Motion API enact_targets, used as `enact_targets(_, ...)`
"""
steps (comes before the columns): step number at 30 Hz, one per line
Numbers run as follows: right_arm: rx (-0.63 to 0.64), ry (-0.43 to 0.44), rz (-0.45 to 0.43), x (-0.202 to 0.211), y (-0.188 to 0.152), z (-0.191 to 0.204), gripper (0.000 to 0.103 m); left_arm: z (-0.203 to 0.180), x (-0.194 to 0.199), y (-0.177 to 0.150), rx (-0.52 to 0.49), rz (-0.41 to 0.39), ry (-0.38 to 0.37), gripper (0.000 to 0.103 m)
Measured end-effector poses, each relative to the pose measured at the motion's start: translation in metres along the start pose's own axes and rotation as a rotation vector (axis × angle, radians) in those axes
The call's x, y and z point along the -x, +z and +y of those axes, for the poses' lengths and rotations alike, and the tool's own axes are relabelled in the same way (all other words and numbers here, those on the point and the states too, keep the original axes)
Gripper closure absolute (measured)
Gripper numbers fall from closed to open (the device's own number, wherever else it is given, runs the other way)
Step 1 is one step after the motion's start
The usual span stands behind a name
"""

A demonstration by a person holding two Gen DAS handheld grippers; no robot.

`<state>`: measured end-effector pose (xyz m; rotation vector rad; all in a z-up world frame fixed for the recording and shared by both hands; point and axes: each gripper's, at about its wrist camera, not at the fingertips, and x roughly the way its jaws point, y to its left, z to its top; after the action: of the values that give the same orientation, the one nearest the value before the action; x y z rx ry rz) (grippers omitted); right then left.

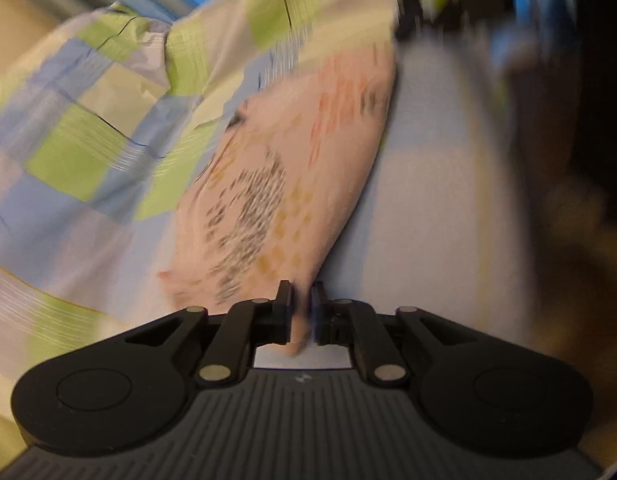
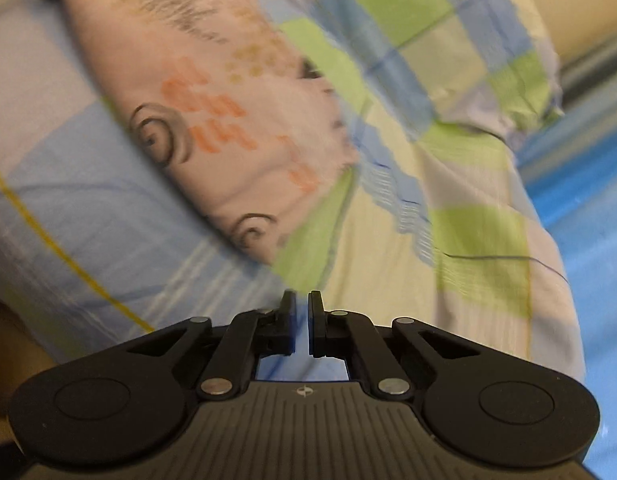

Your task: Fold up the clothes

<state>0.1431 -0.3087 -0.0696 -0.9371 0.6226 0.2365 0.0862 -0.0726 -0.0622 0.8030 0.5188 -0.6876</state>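
Note:
A pale pink garment [image 1: 268,184] printed with black, orange and yellow marks stretches away from my left gripper [image 1: 301,308]. That gripper is shut on the garment's near edge, with pink cloth pinched between the fingers. In the right wrist view the same garment [image 2: 228,92] lies slanted across the bed, from the top left down towards the middle. Its near end stops short of my right gripper [image 2: 301,320]. The right gripper's fingers are almost together, leaving a thin gap with nothing in it. Both views are motion-blurred.
A checked bedcover [image 1: 88,128] in green, blue and cream lies rumpled under and beside the garment, and it shows as the bedcover [image 2: 468,200] in the right wrist view. A bright blue surface [image 2: 580,208] borders the bed on the right. A dark blurred object [image 1: 440,0] sits at top right.

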Motion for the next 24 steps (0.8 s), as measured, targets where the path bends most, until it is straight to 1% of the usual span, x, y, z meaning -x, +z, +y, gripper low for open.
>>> enact_targets(1,-0.046,0.001,-0.033,0.005,0.002,-0.006,0.098,0.006,0.007,0.001,0.046,-0.038,0.0,0.091)
enact_targets(2,-0.093,0.003,-0.066,0.01,0.005,-0.012,0.097,0.012,0.011,0.002,0.086,-0.065,0.017,0.091)
enact_targets(3,-0.121,0.002,-0.094,0.015,0.008,-0.015,0.095,0.017,0.013,0.003,0.12,-0.082,0.028,0.091)
enact_targets(4,-0.155,0.019,-0.127,0.019,0.012,-0.019,0.095,0.021,0.013,0.003,0.145,-0.091,0.037,0.091)
enact_targets(5,-0.216,0.078,-0.169,0.023,0.017,-0.025,0.095,0.023,0.011,0.004,0.159,-0.091,0.054,0.091)
enact_targets(6,-0.293,0.164,-0.209,0.024,0.019,-0.032,0.095,0.024,0.007,0.005,0.169,-0.083,0.071,0.091)
enact_targets(8,-0.401,0.319,-0.241,0.021,0.026,-0.038,0.094,0.022,-0.005,0.007,0.179,-0.057,0.094,0.091)
enact_targets(10,-0.412,0.422,-0.22,0.009,0.034,-0.036,0.094,0.018,-0.022,0.01,0.166,-0.014,0.095,0.091)
enact_targets(11,-0.394,0.439,-0.187,0.004,0.037,-0.031,0.094,0.015,-0.03,0.009,0.149,0.016,0.091,0.092)
enact_targets(12,-0.379,0.436,-0.139,-0.003,0.036,-0.028,0.094,0.011,-0.036,0.008,0.121,0.036,0.106,0.093)
enact_targets(13,-0.392,0.435,-0.125,-0.008,0.031,-0.029,0.094,0.01,-0.038,0.007,0.091,0.049,0.123,0.092)
enact_targets(14,-0.432,0.444,-0.122,-0.011,0.026,-0.036,0.094,0.009,-0.038,0.006,0.06,0.062,0.137,0.092)
enact_targets(16,-0.497,0.374,-0.071,-0.018,0.015,-0.048,0.093,0.016,-0.039,0.004,0.081,0.102,0.172,0.092)
enact_targets(17,-0.52,0.338,-0.031,-0.021,0.008,-0.051,0.089,0.02,-0.039,0.002,0.096,0.118,0.18,0.092)
enact_targets(18,-0.572,0.341,-0.022,-0.024,0.001,-0.058,0.086,0.023,-0.039,0.001,0.107,0.139,0.186,0.092)
enact_targets(19,-0.613,0.321,0.012,-0.027,-0.003,-0.062,0.088,0.026,-0.039,0.0,0.118,0.15,0.189,0.092)
enact_targets(21,-0.637,0.281,0.015,-0.026,-0.007,-0.067,0.086,0.033,-0.035,-0.001,0.173,0.152,0.186,0.092)
enact_targets(22,-0.661,0.293,-0.034,-0.019,-0.008,-0.069,0.086,0.037,-0.031,0.0,0.213,0.136,0.186,0.092)
enact_targets(24,-0.668,0.309,-0.133,-0.006,-0.001,-0.069,0.086,0.044,-0.023,0.005,0.285,0.074,0.194,0.092)
